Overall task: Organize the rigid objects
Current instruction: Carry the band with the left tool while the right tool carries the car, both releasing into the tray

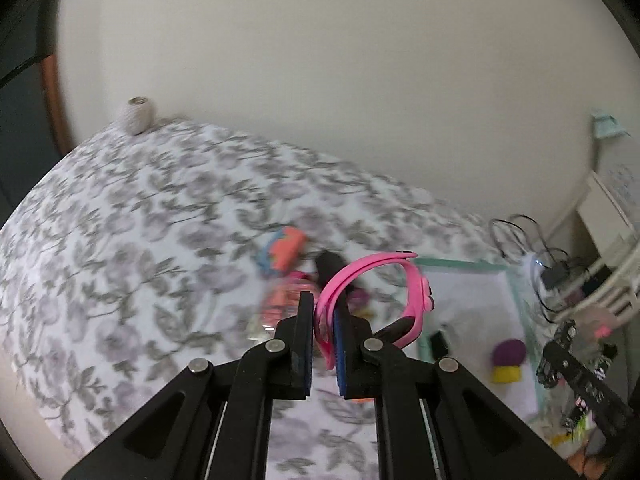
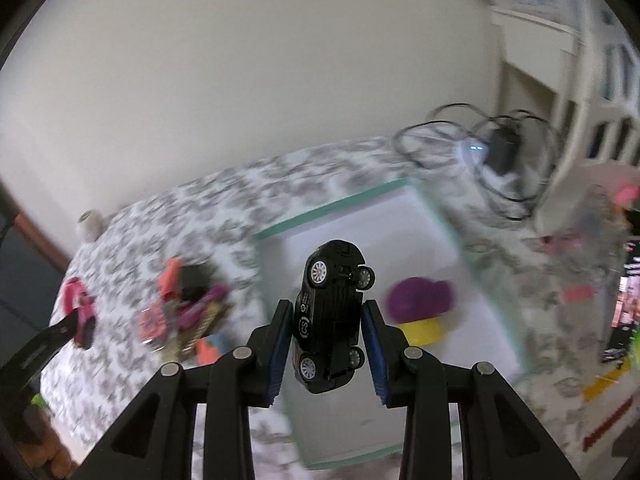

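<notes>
My left gripper is shut on a pink watch-like strap, held above the floral cloth. My right gripper is shut on a black toy car, turned on its side, wheels to the right, above a white tray with a green rim. The tray also shows in the left wrist view. A purple and yellow object lies in the tray. A blurred pile of pink, orange and black toys lies on the cloth left of the tray. The left gripper with the pink strap shows at the far left of the right wrist view.
A floral cloth covers the surface. A white ball of yarn sits at its far corner. Black cables and a charger lie beyond the tray. Coloured clutter lies right of the tray. A pale wall stands behind.
</notes>
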### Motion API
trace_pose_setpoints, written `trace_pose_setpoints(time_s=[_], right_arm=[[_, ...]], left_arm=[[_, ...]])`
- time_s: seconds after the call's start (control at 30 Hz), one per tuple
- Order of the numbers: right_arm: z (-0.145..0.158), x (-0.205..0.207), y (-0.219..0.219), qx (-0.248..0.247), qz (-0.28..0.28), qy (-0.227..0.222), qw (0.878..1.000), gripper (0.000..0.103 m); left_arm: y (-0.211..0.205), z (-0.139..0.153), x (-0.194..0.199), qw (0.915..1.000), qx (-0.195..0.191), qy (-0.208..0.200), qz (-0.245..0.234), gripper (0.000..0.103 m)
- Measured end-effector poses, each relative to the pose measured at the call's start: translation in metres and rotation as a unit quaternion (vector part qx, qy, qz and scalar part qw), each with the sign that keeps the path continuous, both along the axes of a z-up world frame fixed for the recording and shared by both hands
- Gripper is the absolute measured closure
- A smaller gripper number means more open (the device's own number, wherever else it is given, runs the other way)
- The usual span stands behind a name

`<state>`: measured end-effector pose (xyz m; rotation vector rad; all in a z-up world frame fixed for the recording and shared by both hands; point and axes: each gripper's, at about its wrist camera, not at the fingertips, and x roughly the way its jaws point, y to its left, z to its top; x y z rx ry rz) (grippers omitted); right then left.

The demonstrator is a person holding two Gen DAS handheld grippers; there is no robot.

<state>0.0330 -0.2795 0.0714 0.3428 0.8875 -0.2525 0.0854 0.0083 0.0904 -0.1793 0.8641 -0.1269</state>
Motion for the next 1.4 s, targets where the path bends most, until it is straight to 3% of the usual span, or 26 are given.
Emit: trace_pose_setpoints(time_s=[0.27, 0.47, 0.63, 0.93, 1.27, 1.4], right_arm=[[-0.003, -0.025, -0.068, 0.01, -0.079, -0.001, 0.997, 0.066], [-0.011, -0.032, -0.084, -0.001, -0.098, 0.011, 0.995, 0.066], [-0.031, -0.028, -0.088, 0.008, -0.093, 0.041, 0.995, 0.066], [-0.076, -0.018, -0.081, 0.024, -0.075, 0.103, 0.992, 0.066], [-0.095, -0.017, -0.076, 0.033, -0.069, 0.133, 0.988, 0.066], [-0.097, -0.016, -0.074, 0.033, -0.068, 0.137, 0.988, 0.066]], left_arm=[[-0.075, -0.006, -0.018, 0.9943, 0.004, -0.013, -0.106, 0.094], [-0.127, -0.044, -0.025, 0.9859, 0.033, 0.032, -0.161, 0.094], [-0.151, -0.075, -0.03, 0.979, 0.057, 0.072, -0.182, 0.094], [-0.178, -0.094, -0.041, 0.9674, 0.109, 0.074, -0.216, 0.094], [-0.191, -0.125, -0.04, 0.9536, 0.154, 0.105, -0.237, 0.093], [-0.196, -0.128, -0.043, 0.9485, 0.17, 0.1, -0.248, 0.091]])
